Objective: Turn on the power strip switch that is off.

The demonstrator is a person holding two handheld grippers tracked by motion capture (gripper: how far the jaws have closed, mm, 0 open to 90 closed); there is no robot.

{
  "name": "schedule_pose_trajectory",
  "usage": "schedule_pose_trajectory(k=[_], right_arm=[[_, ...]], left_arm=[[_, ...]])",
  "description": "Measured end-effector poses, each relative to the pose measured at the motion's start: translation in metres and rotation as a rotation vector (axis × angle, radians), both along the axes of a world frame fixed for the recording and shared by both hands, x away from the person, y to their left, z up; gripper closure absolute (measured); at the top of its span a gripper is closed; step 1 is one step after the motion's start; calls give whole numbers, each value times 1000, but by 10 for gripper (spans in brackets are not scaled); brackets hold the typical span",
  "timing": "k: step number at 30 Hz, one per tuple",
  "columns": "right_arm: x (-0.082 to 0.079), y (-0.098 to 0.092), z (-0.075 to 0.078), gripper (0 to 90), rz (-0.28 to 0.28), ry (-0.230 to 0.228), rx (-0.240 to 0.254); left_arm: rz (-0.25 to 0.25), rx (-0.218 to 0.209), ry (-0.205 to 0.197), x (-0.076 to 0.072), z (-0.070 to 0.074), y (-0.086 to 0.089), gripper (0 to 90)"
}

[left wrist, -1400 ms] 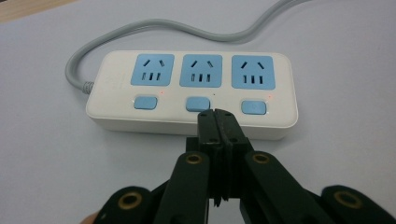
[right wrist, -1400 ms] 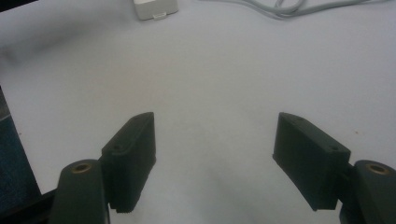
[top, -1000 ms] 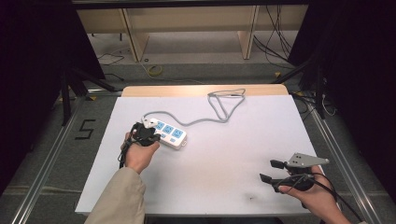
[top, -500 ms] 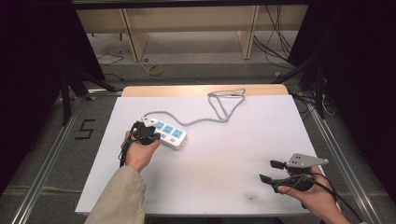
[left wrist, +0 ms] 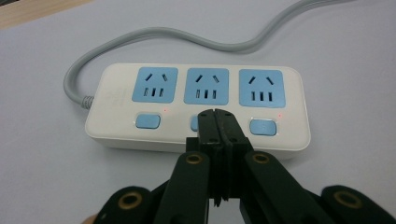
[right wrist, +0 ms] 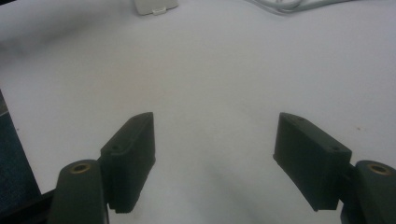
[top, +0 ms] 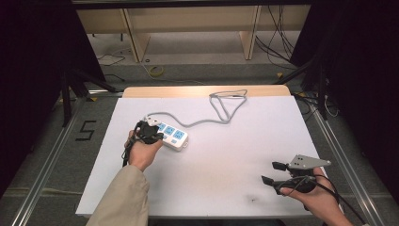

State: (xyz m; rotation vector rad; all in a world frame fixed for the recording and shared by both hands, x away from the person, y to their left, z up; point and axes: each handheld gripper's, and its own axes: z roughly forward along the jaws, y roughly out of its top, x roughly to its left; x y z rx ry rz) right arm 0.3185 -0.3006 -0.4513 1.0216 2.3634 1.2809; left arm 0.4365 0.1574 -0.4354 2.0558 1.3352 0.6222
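Note:
A white power strip (left wrist: 196,105) with three blue sockets and blue switches lies on the white table (top: 235,141); its grey cord (top: 221,113) runs off toward the far edge. My left gripper (left wrist: 215,114) is shut, jaws pressed together, with their tips over the middle switch of the strip (top: 171,135); whether they touch it I cannot tell. In the high view the left gripper (top: 147,131) sits at the strip's near left end. My right gripper (top: 273,172) hovers open near the table's front right; between its fingers (right wrist: 130,158) lies bare table.
The cord loops at the table's far edge beside a wooden strip (top: 197,91). Metal rails (top: 47,155) flank the table. Wooden shelving (top: 188,28) and loose cables (top: 277,47) stand beyond it. A corner of the power strip (right wrist: 154,6) shows far off in the right gripper view.

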Motion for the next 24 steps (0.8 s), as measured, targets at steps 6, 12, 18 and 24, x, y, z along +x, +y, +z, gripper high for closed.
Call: schedule_pose_trajectory(k=[6,12,18,24], right_arm=[[0,0,0,294,-1,2,-2],[0,0,0,293,-2,3,-3],[0,0,0,293,-2,3,-4],[0,0,-1,292,-2,5,-3]], left_arm=[[0,3,0,3,0,0,897],[-1,11,2,6,-2,-1,898],[3,6,1,9,-3,-1,897],[4,1,-2,11,-2,-1,897]])
